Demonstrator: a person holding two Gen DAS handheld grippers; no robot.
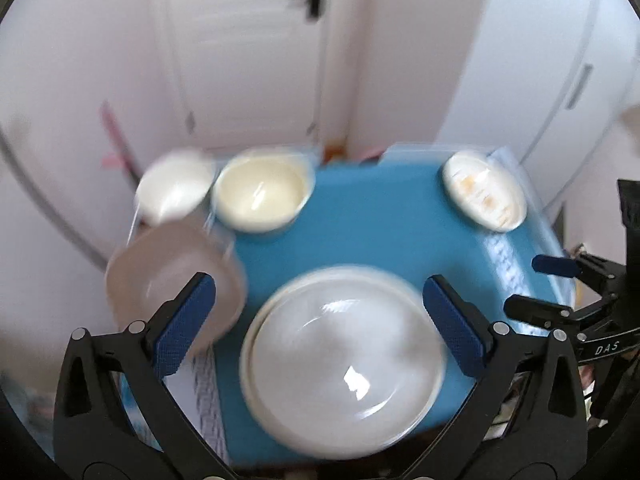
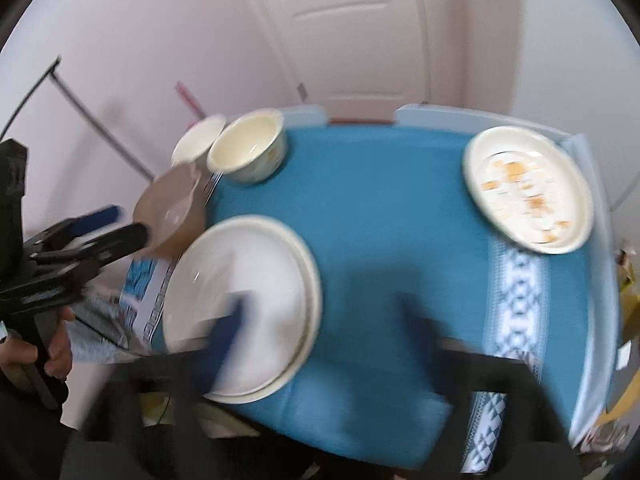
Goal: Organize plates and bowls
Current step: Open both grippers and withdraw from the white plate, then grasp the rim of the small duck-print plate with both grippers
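A stack of white plates lies at the near edge of the blue tablecloth; it also shows in the right wrist view. My left gripper is open, its blue pads on either side above the stack, holding nothing. A brown bowl sits at the left edge, also in the right wrist view. Behind it stand a cream bowl and a white bowl. A patterned plate lies far right. My right gripper is open and blurred above the cloth, its left finger over the stack.
The small table stands against a white door and walls. The cloth has patterned borders along its sides. My right gripper shows at the right edge of the left wrist view; my left gripper shows at the left of the right wrist view.
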